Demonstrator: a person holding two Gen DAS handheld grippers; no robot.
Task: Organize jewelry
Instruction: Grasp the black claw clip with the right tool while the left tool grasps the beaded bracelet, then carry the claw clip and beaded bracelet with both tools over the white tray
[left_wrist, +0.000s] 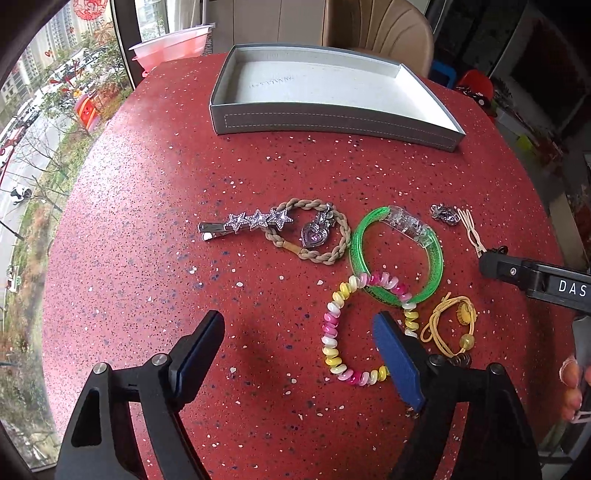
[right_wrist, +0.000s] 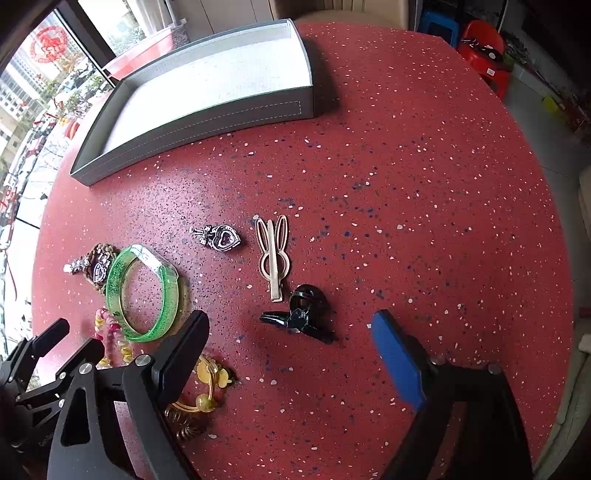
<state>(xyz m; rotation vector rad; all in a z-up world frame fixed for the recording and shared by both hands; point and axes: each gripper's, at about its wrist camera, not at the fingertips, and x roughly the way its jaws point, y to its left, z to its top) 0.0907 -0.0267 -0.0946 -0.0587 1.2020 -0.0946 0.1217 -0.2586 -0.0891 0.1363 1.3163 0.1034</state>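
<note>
**Tray empty; both grippers spread above the jewelry**

The grey tray sits at the far side of the red speckled table. Its white lining is bare; nothing lies in it.

All pieces lie on the table, well apart from the tray. Left group: a star hair clip overlapping a braided hair tie, a green bangle and a spiral hair tie, which overlap, and a yellow elastic. Right group: a heart charm, a rabbit-ear clip and a black claw clip.

The left gripper has its fingers spread wide and holds nothing. Its right finger overlaps the spiral hair tie; contact cannot be confirmed from this angle.

The right gripper is likewise spread wide and empty, with the black claw clip lying just beyond the gap, untouched.
</note>
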